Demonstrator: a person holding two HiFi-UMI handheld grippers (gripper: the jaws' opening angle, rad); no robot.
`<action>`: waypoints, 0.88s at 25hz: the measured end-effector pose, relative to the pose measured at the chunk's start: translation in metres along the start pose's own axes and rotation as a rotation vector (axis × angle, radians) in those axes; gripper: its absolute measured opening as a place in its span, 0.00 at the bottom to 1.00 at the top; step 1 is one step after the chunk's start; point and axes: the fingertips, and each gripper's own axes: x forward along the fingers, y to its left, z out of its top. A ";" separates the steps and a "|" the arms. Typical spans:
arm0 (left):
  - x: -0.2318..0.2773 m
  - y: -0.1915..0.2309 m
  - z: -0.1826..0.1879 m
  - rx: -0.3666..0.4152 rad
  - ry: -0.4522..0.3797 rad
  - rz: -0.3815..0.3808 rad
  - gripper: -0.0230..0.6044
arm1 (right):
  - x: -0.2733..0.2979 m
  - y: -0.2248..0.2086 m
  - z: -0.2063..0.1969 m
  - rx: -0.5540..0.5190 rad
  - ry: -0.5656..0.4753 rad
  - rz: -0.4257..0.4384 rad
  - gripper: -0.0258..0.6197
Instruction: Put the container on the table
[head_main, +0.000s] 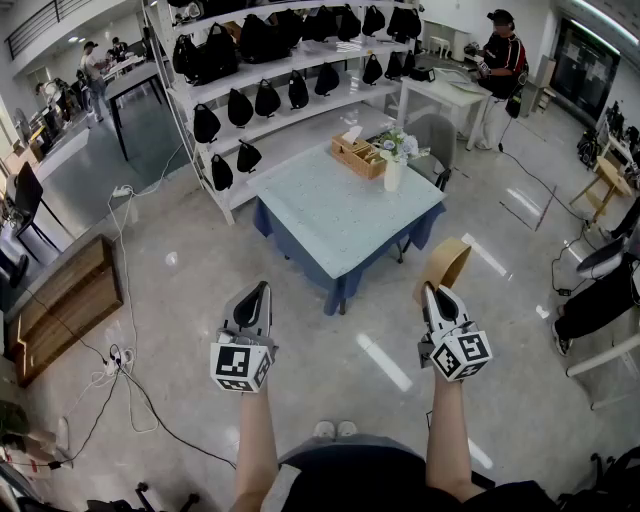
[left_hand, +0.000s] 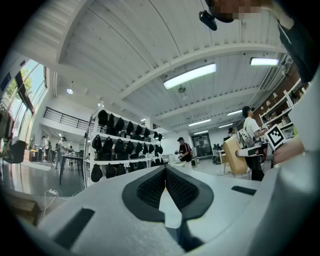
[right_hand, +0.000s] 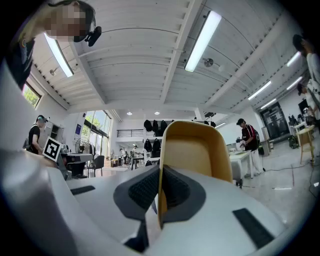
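**Container clamped in the right hand-held gripper, off the tabletop**

A tan container (head_main: 447, 263) is grasped by the right hand-held gripper (head_main: 438, 291). In the right gripper view, one wall of the container (right_hand: 197, 150) is seen pinched between the two black pads of that gripper (right_hand: 160, 176). The container is stood on edge, and its hollow inner face is turned toward the camera, with only bare tan surface shown inside it. In the head view it is found right of centre, above the floor (head_main: 300, 330), just off the near right corner of the tabletop (head_main: 340, 215) and not touching it.

The left hand-held gripper (head_main: 261, 289) is held level at lower centre-left of the head view, well apart from the container. In the left gripper view its jaws (left_hand: 165, 172) are clenched, the pads are met at their tips, and nothing is gripped between them.

The pale tabletop, draped in blue, is seen at the centre of the head view. At its far edge a wooden box (head_main: 358, 157) is set, with something white, perhaps tissue, sticking up out of it. Just beside the box, to its right, a white vase (head_main: 392, 175) is stood upright with flowers (head_main: 398, 146) in it. Behind the tabletop, across the upper part of the frame, a white shelf (head_main: 300, 60) is hung and loaded with black bags (head_main: 240, 107).
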 end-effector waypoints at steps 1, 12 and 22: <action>0.000 0.000 0.001 -0.001 0.000 0.000 0.05 | 0.000 0.001 0.001 -0.001 0.001 0.000 0.04; 0.002 0.001 -0.006 -0.003 0.010 0.001 0.05 | 0.005 0.001 -0.002 -0.004 0.003 0.000 0.04; 0.002 0.003 -0.017 -0.015 0.043 0.027 0.05 | 0.016 -0.009 -0.010 0.008 0.020 -0.013 0.05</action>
